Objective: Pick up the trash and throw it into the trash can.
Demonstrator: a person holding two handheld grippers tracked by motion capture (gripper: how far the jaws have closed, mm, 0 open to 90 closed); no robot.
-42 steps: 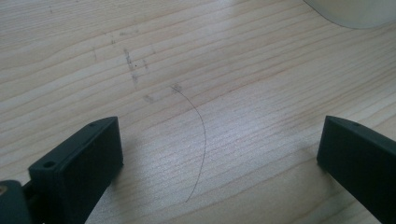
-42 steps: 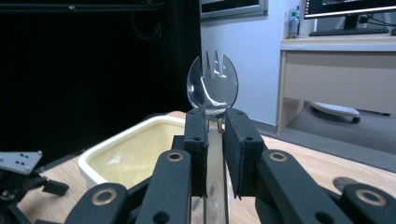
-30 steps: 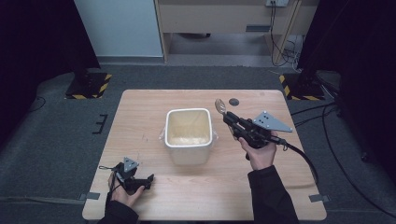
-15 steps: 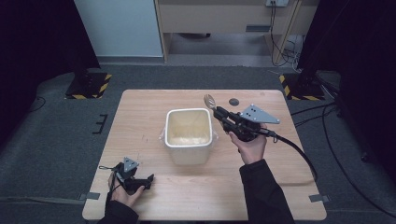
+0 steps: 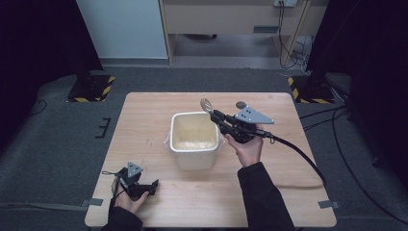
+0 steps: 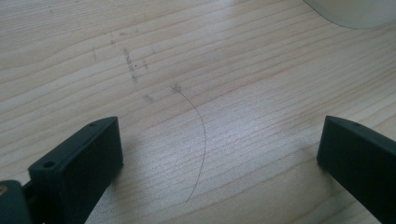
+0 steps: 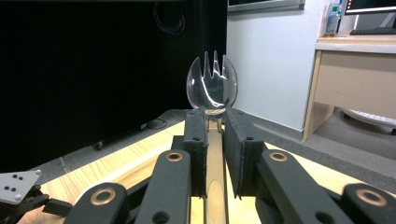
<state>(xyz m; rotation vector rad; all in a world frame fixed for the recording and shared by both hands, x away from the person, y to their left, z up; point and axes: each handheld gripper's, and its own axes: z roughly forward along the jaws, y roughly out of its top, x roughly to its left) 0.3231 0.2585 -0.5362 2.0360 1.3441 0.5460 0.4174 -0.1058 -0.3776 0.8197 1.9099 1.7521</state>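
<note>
A cream square tub (image 5: pixel 195 139) stands open in the middle of the wooden table (image 5: pixel 144 125). My right gripper (image 5: pixel 217 116) hovers at the tub's right rim, shut on a clear plastic spork (image 5: pixel 207 104) whose head sticks up and left over the tub's far right corner. In the right gripper view the spork (image 7: pixel 212 86) rises between the jaws, tines up. My left gripper (image 5: pixel 153 184) rests open near the table's front left edge; its fingers (image 6: pixel 79 163) stand wide apart over bare wood.
A small dark round object (image 5: pixel 240 104) lies at the table's back edge, behind the right gripper. The tub's corner (image 6: pixel 355 11) shows at the top right of the left gripper view. A black cable (image 5: pixel 298 154) trails across the table's right side.
My right gripper has moved left and slightly away with the spork, from right of the tub to its right rim. The left gripper has stayed put.
</note>
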